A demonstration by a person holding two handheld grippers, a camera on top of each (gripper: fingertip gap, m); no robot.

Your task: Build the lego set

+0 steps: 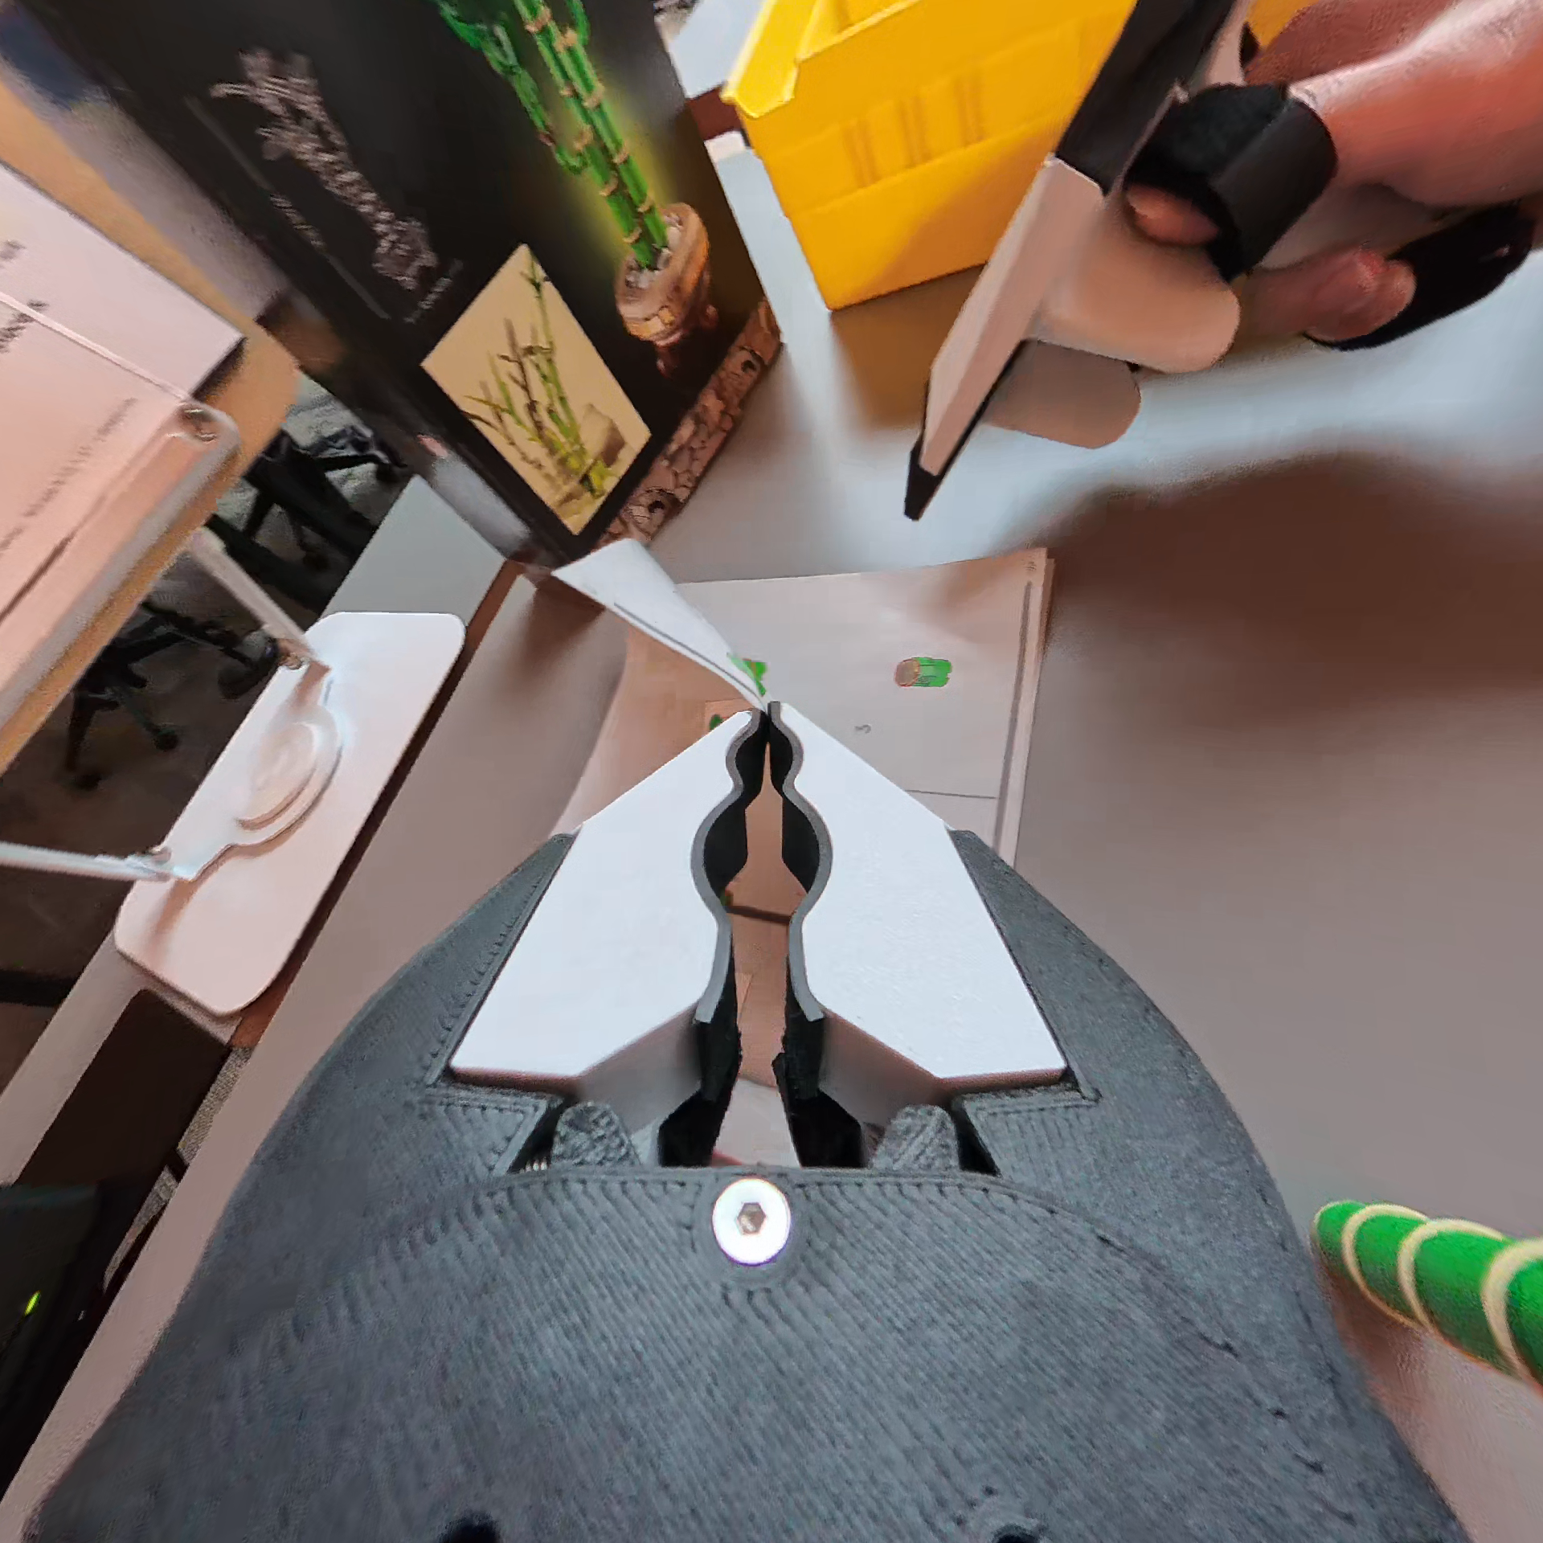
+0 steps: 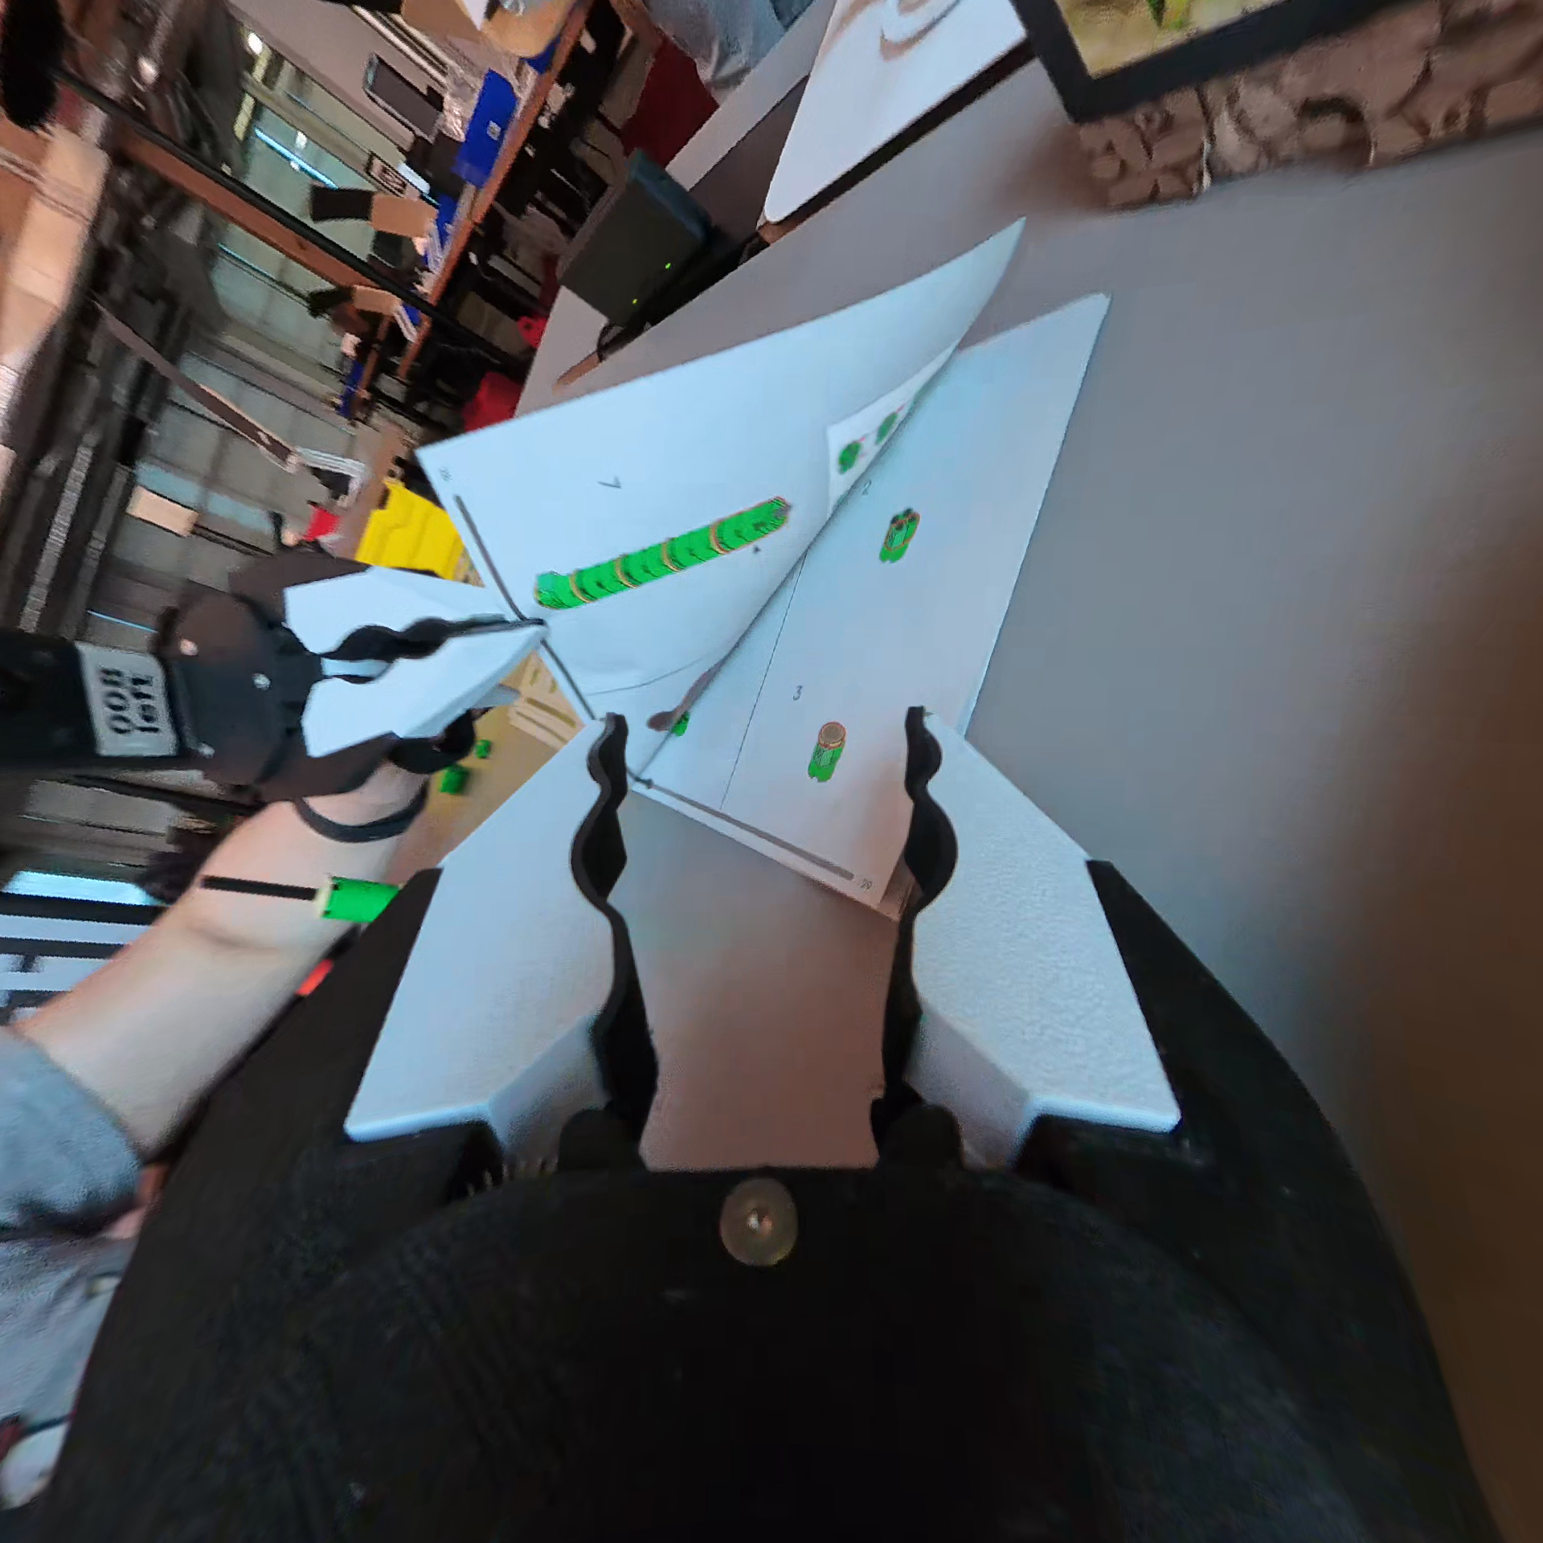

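Note:
My left gripper [image 1: 768, 711] is shut on the edge of a white page [image 1: 660, 618] of the instruction booklet [image 1: 935, 768] and holds it lifted and curled above the flat pages. In the right wrist view the same gripper [image 2: 526, 626] pinches that raised page [image 2: 710, 417], which shows a long green stalk drawing. My right gripper [image 2: 764, 722] is open and empty, hovering over the booklet's flat page [image 2: 918, 601]. It also shows in the left wrist view [image 1: 923, 488], held by a hand beyond the booklet. A built green bamboo stalk [image 1: 1436, 1286] lies at the lower right.
The black Lego box [image 1: 467, 250] stands behind the booklet, with a yellow bin [image 1: 902, 167] to its right. A white stand base [image 1: 275, 793] sits at the grey table's [image 1: 1252, 793] left edge. A green piece on a black rod [image 2: 351, 900] and small green pieces [image 2: 455, 781] lie near the person's forearm.

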